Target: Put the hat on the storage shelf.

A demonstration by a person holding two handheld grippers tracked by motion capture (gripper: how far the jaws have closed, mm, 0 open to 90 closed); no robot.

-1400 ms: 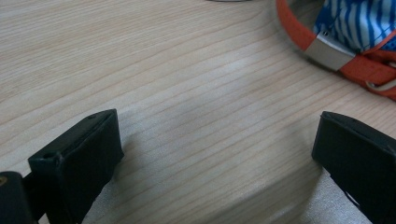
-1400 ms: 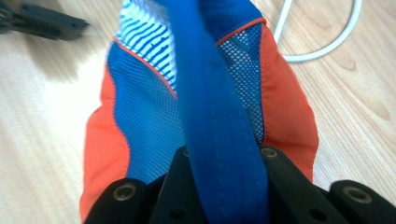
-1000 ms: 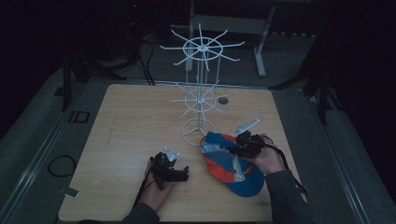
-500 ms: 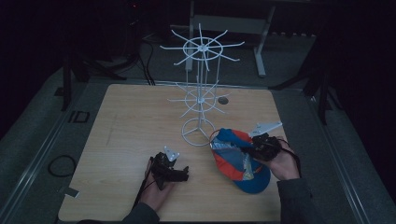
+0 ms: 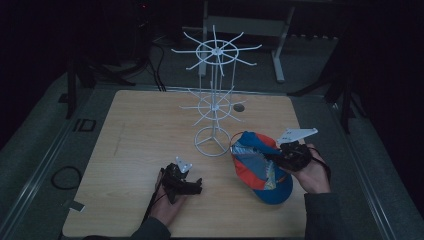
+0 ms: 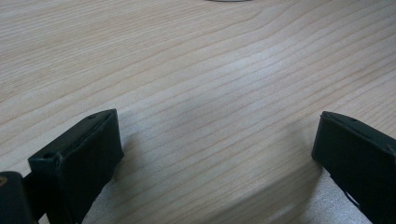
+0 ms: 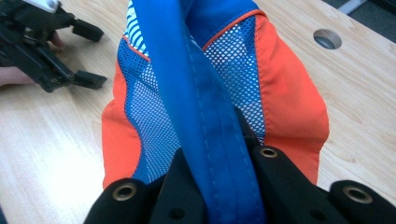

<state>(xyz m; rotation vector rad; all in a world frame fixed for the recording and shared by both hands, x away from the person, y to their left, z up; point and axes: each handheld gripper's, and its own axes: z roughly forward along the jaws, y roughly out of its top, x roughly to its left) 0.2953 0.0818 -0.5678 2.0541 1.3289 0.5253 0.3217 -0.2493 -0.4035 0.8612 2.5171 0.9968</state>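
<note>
A blue and orange mesh cap (image 5: 257, 167) hangs over the front right of the wooden table (image 5: 135, 135), lifted by my right gripper (image 5: 280, 157). The right gripper view has my right gripper (image 7: 219, 172) shut on the cap's (image 7: 280, 93) blue band, with the mesh panels spreading out beyond the jaws. A hand holds my left gripper (image 5: 194, 186) low at the front centre of the table. Its jaws stand wide apart in the left gripper view, and bare wood lies between them at my left gripper (image 6: 215, 135). The left gripper (image 7: 46, 51) also appears far off in the right gripper view.
A white wire rack (image 5: 215, 100) with two tiers of radiating arms stands at the table's centre on a ring base (image 5: 212, 141). A round hole (image 5: 239, 107) lies in the tabletop behind it. Dark floor, cables and table legs surround the table.
My right gripper has carried the cap to the right and upward, away from the rack's base. The left gripper has stayed where it was.
</note>
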